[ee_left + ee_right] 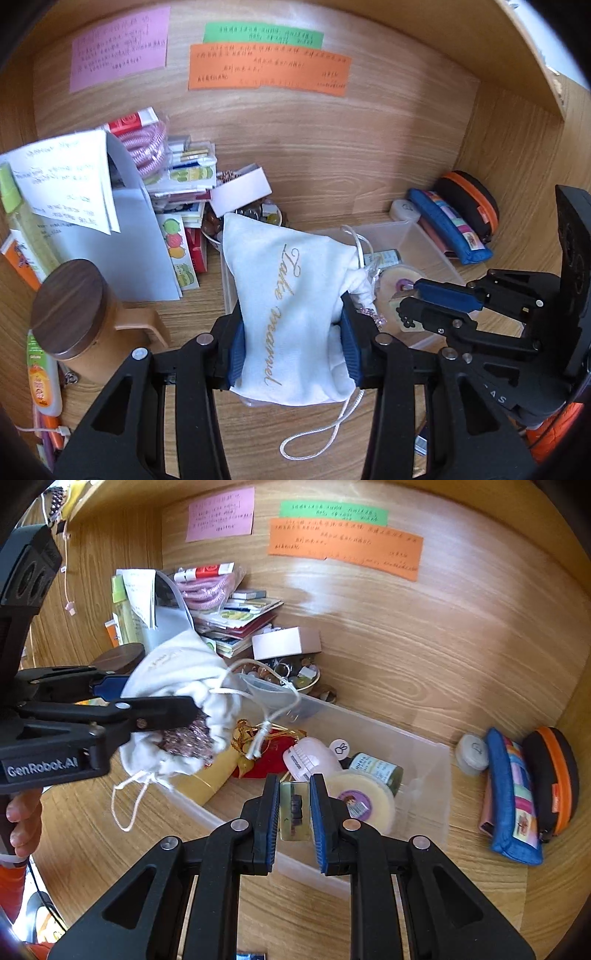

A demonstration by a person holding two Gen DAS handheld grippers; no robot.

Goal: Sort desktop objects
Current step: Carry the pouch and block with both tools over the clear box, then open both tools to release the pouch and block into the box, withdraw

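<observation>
Gold script "Take marvel" runs along the white pouch [295, 314] clamped between the left jaws. "GenRobot.AI" sits on the left gripper [162, 705], left of the right jaws. Handwriting on the orange note [343, 548], far beyond both, is unreadable.

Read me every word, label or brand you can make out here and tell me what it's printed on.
"Take marvel": gold script on the white drawstring pouch held in the left tongs.
"GenRobot.AI": on the left tongs' body, right wrist view.
Pink note, green note, orange note: handwriting too small to read.
Jar label in the clear bin: blurred.
</observation>
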